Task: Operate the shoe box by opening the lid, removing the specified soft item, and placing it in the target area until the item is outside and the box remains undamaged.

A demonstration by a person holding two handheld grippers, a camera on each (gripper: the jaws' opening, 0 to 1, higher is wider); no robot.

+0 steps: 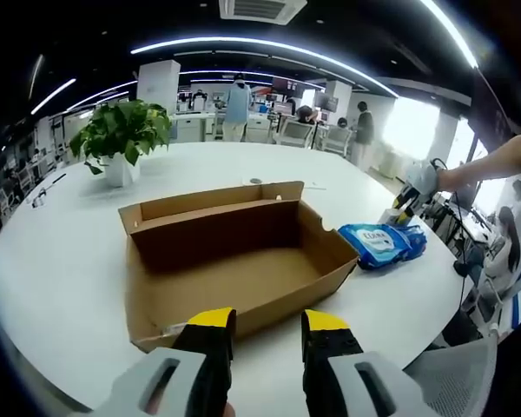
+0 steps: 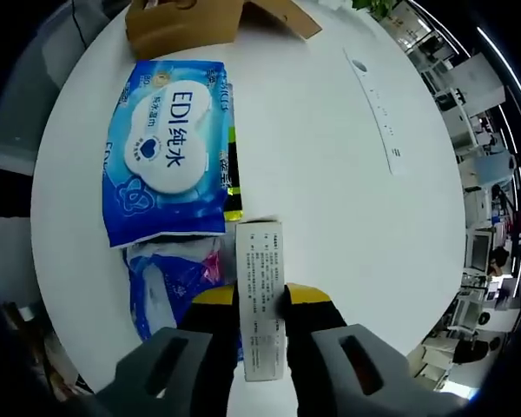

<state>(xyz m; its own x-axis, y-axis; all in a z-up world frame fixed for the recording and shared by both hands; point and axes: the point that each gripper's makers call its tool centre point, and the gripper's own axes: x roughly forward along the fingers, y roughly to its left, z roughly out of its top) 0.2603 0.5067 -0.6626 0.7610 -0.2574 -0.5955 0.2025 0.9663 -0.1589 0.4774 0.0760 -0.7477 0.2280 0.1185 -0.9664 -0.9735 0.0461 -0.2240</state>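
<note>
White round table (image 1: 69, 261), open-plan office; left gripper (image 1: 269, 326) jaws apart, right gripper (image 2: 260, 300) jaws clamp white box (image 2: 262, 295).

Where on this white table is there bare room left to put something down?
The table is bare between the potted plant and the open cardboard box, and wide open beyond the white strip in the right gripper view. It is crowded beside the box, where the blue wipes pack, another blue packet and the white carton in the right gripper cluster.
</note>
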